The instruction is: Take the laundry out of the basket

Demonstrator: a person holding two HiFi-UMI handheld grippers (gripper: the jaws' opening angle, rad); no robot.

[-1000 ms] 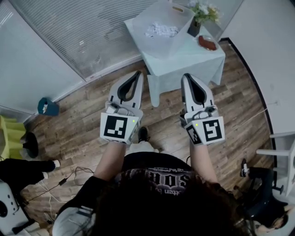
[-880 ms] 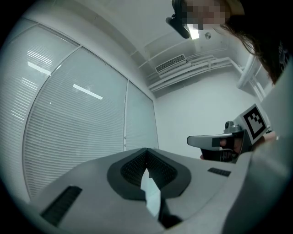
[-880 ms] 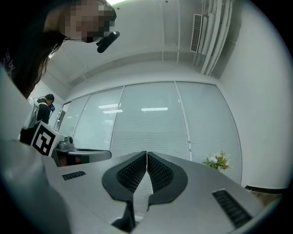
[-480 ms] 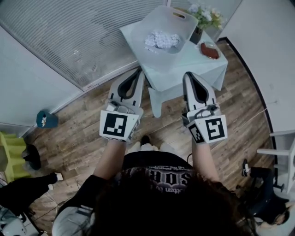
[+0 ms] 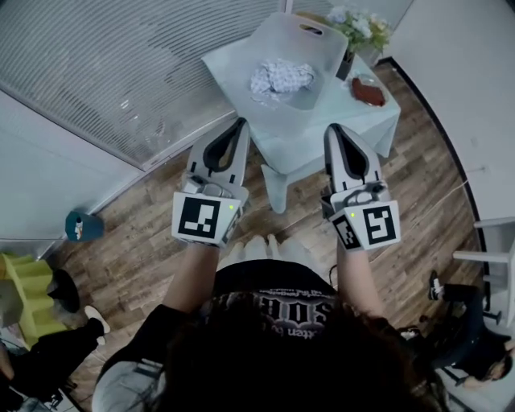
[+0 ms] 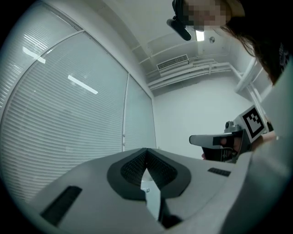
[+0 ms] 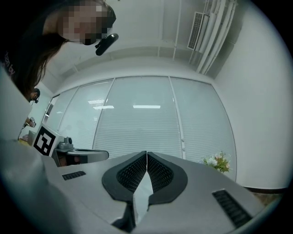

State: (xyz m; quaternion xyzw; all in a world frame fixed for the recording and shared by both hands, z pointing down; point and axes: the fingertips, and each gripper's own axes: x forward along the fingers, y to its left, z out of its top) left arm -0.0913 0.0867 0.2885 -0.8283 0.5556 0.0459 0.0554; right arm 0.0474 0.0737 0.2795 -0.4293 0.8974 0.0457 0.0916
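**Both jaws shut and empty, short of the bench**

The left gripper [image 5: 241,125] and right gripper [image 5: 332,129] are smooth grey shells that taper to a point. Each has dark pads with a fine ribbed texture and a cube with black-and-white square markers at its rear. In both gripper views the pads meet at the tips, with nothing between them. The grippers are held side by side above the floor, well apart from the laundry.

The laundry [image 5: 278,78] is a crumpled, pale cloth with a fine print. It lies inside the basket [image 5: 320,34], a pale, translucent plastic tub with rounded corners and a slot handle in its rim. The basket stands on the bench [image 5: 354,117], a small square one covered in smooth, pale blue-green cloth. Beside the basket are a dark vase [image 5: 346,64] of flowers [image 5: 358,22] and a brown thing [image 5: 368,90].

The floor [image 5: 418,185] is brown wood planking. Horizontal slatted blinds [image 5: 121,72] cover the glass wall to the left, and the other walls are plain white.
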